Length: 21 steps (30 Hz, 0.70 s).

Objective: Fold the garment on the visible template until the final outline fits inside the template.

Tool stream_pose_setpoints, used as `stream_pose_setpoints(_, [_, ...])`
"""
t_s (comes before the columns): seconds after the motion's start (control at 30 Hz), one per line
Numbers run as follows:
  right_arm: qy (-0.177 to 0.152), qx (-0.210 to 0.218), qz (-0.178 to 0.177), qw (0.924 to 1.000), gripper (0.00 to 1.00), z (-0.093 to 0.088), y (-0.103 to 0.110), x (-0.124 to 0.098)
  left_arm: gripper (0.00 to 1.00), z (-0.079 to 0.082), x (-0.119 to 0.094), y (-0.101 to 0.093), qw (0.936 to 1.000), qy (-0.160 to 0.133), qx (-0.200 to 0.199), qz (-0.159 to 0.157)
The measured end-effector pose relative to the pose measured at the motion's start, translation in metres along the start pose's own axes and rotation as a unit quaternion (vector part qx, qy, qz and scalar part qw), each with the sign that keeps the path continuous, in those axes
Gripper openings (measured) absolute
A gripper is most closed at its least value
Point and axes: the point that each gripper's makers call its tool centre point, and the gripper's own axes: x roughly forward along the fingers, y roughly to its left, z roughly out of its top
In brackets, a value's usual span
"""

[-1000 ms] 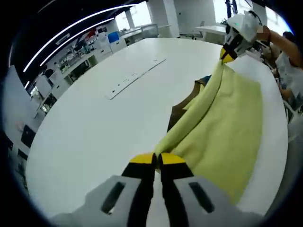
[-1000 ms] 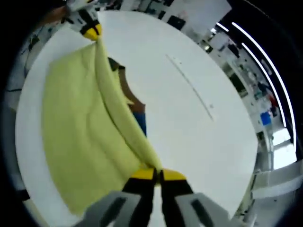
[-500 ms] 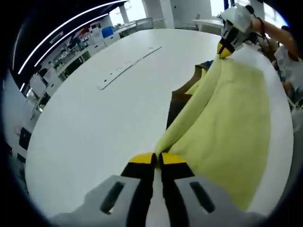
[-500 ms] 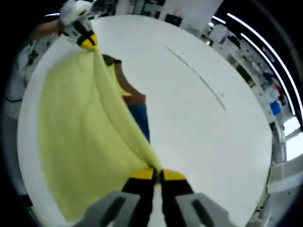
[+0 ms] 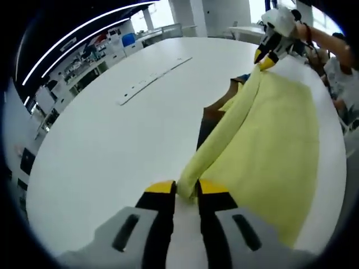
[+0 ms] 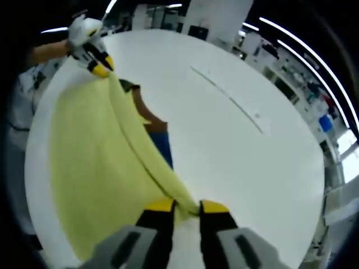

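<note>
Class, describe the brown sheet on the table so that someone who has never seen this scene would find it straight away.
Start at the big white table and find the yellow cloth stretched between the two tools. The brown sheet lies flat on the table, poking out from under the cloth's raised edge. It is dark brown and lies beside a blue patch, whereas the cloth is pale yellow.

- The left gripper points forward and low, its yellow-tipped jaws a little apart with yellow cloth between them.
- The right gripper is posed the same way, jaws slightly parted around cloth.
- A hand holds the right gripper from behind.
</note>
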Motion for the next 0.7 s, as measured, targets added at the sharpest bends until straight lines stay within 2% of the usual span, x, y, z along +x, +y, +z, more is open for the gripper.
stream_pose_setpoints(0.07, [-0.012,-0.004,0.006,0.9999,0.16,0.003,0.003,-0.002,0.15,-0.001,-0.004,-0.002,1.0,-0.005,0.002,0.001])
stream_pose_setpoints(0.13, [-0.019,-0.012,0.015,0.9996,0.18,0.004,0.008,-0.002,0.15,-0.001,-0.007,-0.005,0.9996,-0.003,0.027,0.005])
stream_pose_setpoints(0.27, [-0.014,-0.027,0.023,0.9993,0.18,-0.002,0.016,0.0,0.14,-0.003,-0.007,-0.006,0.9983,-0.001,0.058,0.007])
stream_pose_setpoints(0.37, [-0.007,-0.033,0.02,0.9992,0.17,-0.006,0.014,0.005,0.14,-0.006,-0.004,-0.004,0.9977,0.007,0.067,0.013])
stream_pose_setpoints(0.5, [-0.005,-0.044,0.011,0.9989,0.13,-0.007,0.007,0.015,0.11,-0.005,0.002,0.004,0.9962,0.013,0.081,0.029])
stream_pose_setpoints(0.63, [-0.004,-0.05,0.01,0.9987,0.01,-0.007,0.005,0.018,0.07,-0.002,0.005,0.004,0.9949,0.014,0.094,0.034])
stream_pose_setpoints(0.7, [-0.001,-0.057,0.008,0.9983,0.0,-0.007,0.004,0.017,0.04,-0.003,0.005,0.005,0.9937,0.014,0.104,0.039])
